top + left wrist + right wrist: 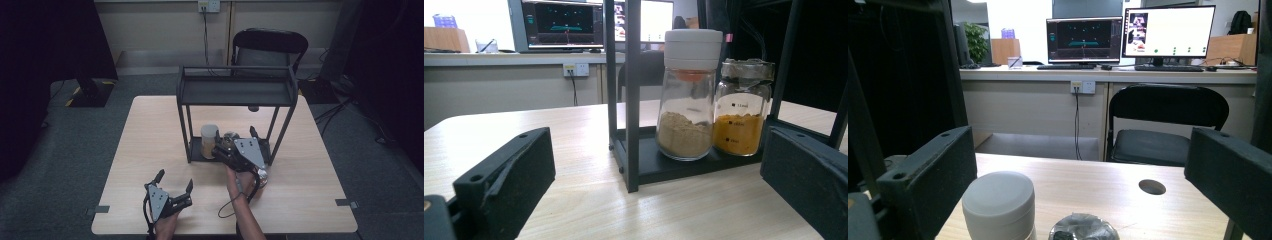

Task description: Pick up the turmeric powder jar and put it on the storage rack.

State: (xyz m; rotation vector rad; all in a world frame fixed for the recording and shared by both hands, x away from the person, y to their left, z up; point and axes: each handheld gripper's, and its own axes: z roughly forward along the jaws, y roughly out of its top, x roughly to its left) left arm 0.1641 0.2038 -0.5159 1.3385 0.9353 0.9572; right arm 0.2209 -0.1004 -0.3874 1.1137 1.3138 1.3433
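Black two-tier rack (235,92) standing mid-table (150,140). On its bottom shelf, white-capped spice jar (686,95) of tan powder touching smaller jar (741,107) of orange powder. Right gripper (235,136) above both, jaws spread. Left gripper (174,179) near the front edge, jaws wide apart, gripping nothing.

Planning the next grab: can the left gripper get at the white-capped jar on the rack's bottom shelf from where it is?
Probably yes. The left gripper is open, and bare table lies between it and the white-capped jar, which stands at the shelf's open front beside the rack post.
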